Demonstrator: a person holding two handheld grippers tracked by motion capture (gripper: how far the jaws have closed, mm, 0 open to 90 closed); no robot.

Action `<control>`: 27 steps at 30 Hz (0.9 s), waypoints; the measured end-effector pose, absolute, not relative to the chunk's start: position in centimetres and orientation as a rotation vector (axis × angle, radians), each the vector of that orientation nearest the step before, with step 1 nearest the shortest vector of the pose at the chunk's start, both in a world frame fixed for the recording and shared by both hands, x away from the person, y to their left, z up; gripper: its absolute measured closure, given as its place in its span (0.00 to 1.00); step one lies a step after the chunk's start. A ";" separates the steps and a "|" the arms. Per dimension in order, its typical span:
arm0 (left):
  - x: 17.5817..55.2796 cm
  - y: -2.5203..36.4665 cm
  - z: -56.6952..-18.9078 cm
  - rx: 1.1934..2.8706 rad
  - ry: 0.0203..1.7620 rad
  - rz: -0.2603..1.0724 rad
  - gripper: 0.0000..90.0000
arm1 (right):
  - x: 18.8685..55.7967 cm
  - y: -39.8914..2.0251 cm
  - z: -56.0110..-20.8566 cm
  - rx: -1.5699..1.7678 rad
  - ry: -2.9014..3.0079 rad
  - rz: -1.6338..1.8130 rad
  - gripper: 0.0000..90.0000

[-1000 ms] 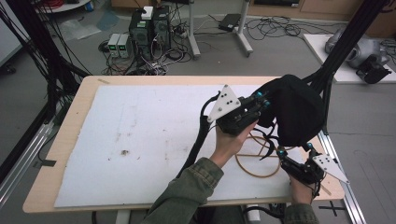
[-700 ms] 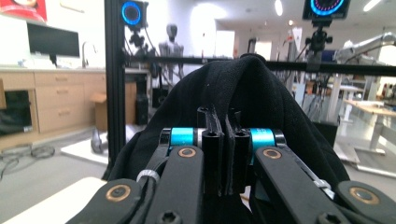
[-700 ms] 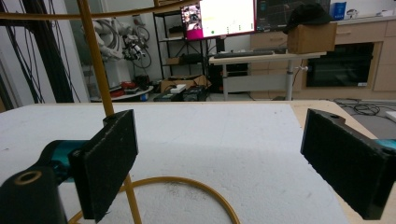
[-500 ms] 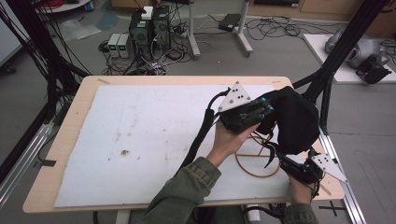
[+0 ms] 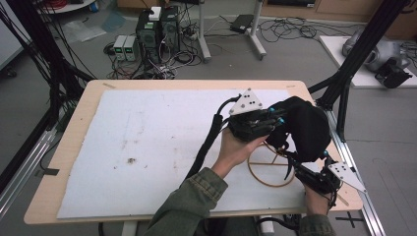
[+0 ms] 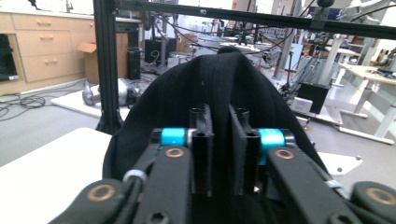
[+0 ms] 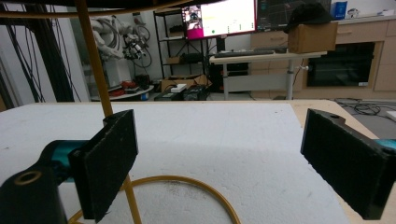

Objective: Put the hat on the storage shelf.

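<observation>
No text, label, brand or number legible anywhere; the lit monitor [image 7: 219, 17] behind the table's far edge is too blurred to read.

High view: above the person's side, looking forward and down over the tabletop [image 5: 147, 147].
Left view: level, pressed close against the black hat [image 6: 219, 93].
Right view: low, skimming the tabletop.
Shared: yellow wire stand [image 5: 270, 169].

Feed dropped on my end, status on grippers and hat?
Left gripper jaws just opening, hat fabric between them. Right gripper open beside stand. Hat draped on stand. Nothing in the way.
</observation>
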State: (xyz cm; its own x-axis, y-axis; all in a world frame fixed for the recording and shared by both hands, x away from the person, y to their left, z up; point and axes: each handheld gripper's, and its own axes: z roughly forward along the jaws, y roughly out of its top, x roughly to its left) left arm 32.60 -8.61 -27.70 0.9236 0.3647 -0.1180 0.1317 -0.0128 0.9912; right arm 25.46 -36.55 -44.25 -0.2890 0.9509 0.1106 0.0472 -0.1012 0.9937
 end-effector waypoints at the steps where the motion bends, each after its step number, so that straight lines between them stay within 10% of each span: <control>1: 32.6 -8.5 -27.7 1.590 0.394 0.193 0.85 | 25.5 -36.5 -44.2 1.161 1.397 1.494 0.11; 27: 32.3 -6.2 -28.6 1.526 0.502 0.317 0.27 | 25.4 -36.4 -44.2 1.163 1.402 1.484 0.11</control>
